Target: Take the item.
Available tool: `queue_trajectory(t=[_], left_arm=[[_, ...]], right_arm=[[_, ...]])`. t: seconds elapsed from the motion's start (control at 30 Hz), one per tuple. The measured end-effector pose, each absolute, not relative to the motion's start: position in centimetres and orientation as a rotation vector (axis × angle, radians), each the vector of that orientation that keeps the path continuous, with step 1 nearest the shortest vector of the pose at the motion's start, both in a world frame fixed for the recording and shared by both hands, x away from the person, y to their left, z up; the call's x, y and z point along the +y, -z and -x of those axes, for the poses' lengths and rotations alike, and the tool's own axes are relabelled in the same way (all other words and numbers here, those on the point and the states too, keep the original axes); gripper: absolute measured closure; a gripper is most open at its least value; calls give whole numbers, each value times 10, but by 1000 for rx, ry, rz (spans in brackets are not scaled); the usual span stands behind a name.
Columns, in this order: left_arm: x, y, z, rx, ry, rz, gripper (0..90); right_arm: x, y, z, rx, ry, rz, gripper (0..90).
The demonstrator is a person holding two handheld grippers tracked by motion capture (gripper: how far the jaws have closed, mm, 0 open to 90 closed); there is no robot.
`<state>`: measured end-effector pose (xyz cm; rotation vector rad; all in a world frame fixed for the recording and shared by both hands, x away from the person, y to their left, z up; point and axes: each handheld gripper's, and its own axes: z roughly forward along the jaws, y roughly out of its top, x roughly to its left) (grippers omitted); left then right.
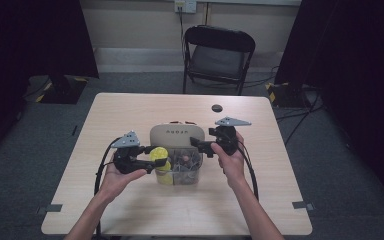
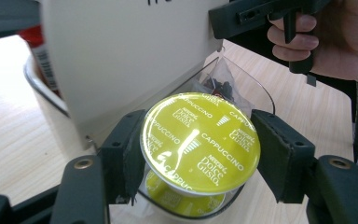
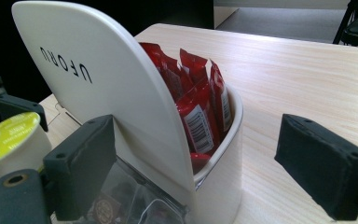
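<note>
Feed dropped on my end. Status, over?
Left gripper shut on cappuccino capsule, over the clear compartment. Right gripper open beside the white lid. Nothing blocking.

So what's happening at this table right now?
A person works at a wooden table with a handheld gripper in each hand. The left gripper is shut on a yellow-green cappuccino capsule, holding it just above a clear compartment of a white organiser box, where another capsule already lies. The right gripper is open beside the box's raised lid. Red sachets stand in the rear compartment.
</note>
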<state>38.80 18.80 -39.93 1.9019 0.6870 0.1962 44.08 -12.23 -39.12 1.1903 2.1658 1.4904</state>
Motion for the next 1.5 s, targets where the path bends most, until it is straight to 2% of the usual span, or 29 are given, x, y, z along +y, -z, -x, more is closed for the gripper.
queue_trajectory(t=[0.7,1.5], left_arm=[[224,387,-389,718,-244,-1862,382],[270,405,-407,855,-264,-1855,382]], right_arm=[[-121,388,-440,2154,-1495,-1188,120],[-123,394,-439,2161,-1486,-1194,119]])
